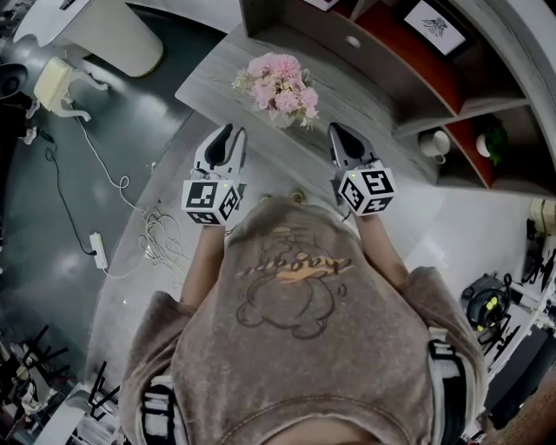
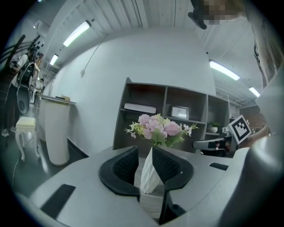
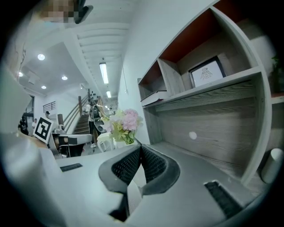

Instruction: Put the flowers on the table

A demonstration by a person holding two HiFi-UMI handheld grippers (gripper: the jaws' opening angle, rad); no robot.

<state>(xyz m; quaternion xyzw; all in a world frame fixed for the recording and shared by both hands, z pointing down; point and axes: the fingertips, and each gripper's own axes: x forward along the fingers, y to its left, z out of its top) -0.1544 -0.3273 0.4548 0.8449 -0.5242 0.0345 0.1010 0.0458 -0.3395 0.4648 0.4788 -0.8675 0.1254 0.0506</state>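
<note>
- While it fills the head view from 6 o'clock, sweatshirt (image 1: 295, 348): bear print with script lettering, not legible from above.
- Table (image 1: 217, 80), grey wood grain, toward 12 o'clock.
- Shelf unit (image 1: 395, 48), at 1 o'clock; compartments hold a framed picture (image 1: 437, 26) with a dark emblem and no readable text, and a white cup (image 1: 434, 143).
- Flowers (image 1: 280, 85), pink, in a white vase (image 2: 146, 175), standing on the table.
- Left gripper (image 1: 234, 132), at 7 o'clock of the flowers, apart from them; jaws narrowly parted, gripping nothing.
- Right gripper (image 1: 334, 129), at 4 o'clock of the flowers; jaws closed together, empty.

The grey wood-grain desk (image 1: 217, 78) carries pink flowers (image 1: 280, 85) upright in a white vase (image 2: 146, 175).
</note>
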